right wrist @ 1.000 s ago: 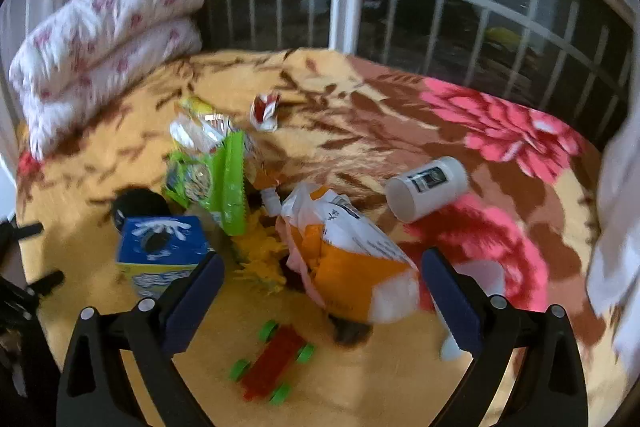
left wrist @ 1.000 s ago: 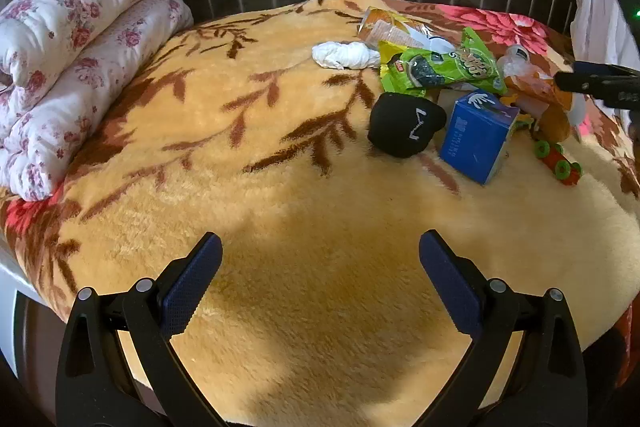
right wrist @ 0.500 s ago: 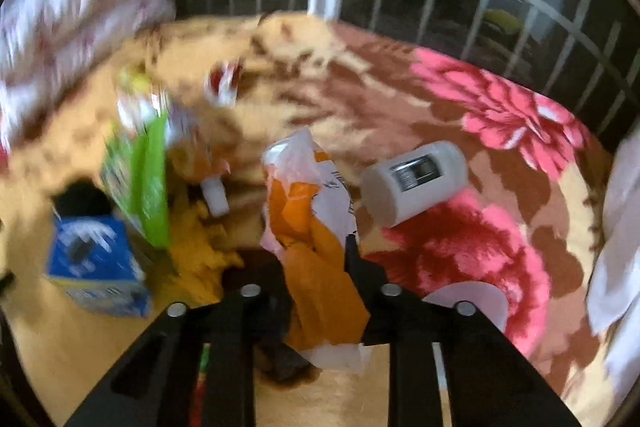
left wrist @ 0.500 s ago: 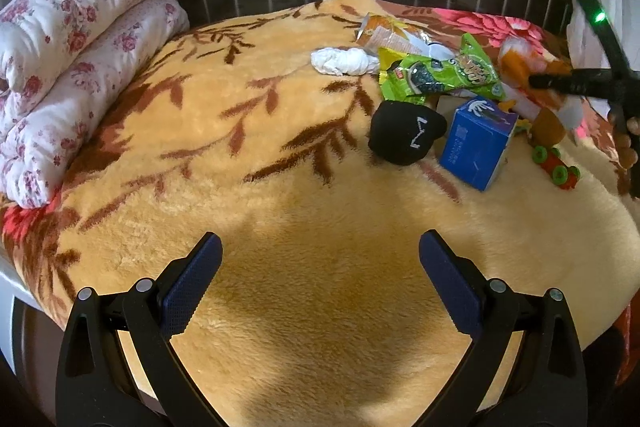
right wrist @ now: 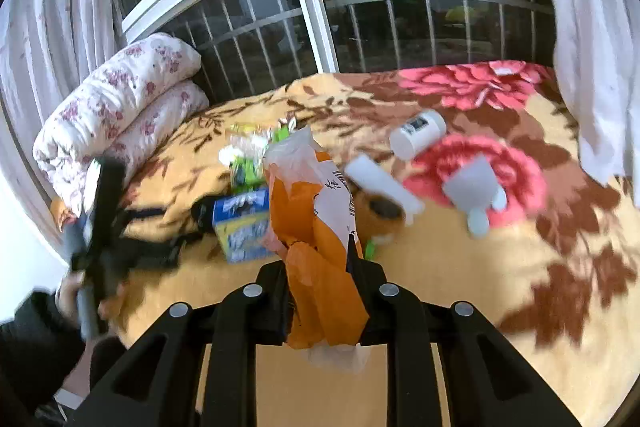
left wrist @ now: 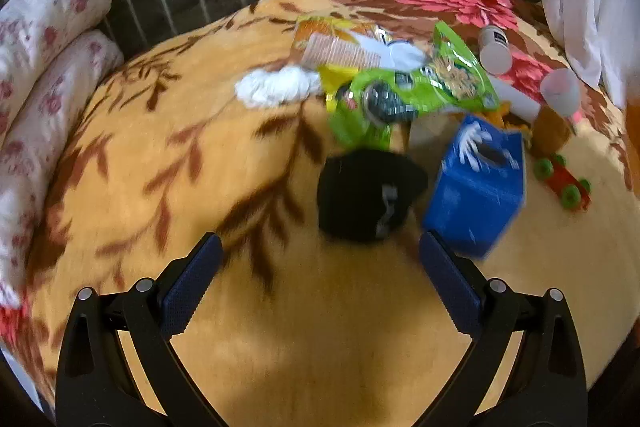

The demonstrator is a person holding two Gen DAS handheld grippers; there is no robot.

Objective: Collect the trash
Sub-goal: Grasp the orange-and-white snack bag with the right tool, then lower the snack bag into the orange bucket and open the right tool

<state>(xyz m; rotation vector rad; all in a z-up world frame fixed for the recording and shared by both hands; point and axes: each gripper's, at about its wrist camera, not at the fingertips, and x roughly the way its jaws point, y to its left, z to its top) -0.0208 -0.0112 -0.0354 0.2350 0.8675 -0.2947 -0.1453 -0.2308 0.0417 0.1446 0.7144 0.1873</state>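
My right gripper (right wrist: pixel 320 267) is shut on an orange and white plastic bag (right wrist: pixel 316 227) and holds it up above the bed. My left gripper (left wrist: pixel 320 259) is open and empty, low over the yellow blanket (left wrist: pixel 160 147), just short of a black cap (left wrist: pixel 368 199). Beyond the cap lie a green snack bag (left wrist: pixel 412 87), a crumpled white tissue (left wrist: pixel 276 87), an orange wrapper (left wrist: pixel 332 43) and a white bottle (left wrist: pixel 494 47). The bottle also shows in the right wrist view (right wrist: pixel 416 139), with a clear cup (right wrist: pixel 472 187) near it.
A blue tissue box (left wrist: pixel 476 183) and a red toy car with green wheels (left wrist: pixel 564 183) sit right of the cap. A rolled floral quilt (left wrist: pixel 40 67) lies at the left. A barred window (right wrist: pixel 360 7) stands behind the bed, curtains at both sides.
My right gripper closed on the orange and white bag and lifted it off the bed, pulling back. My left gripper moved forward toward the black cap and stayed open.
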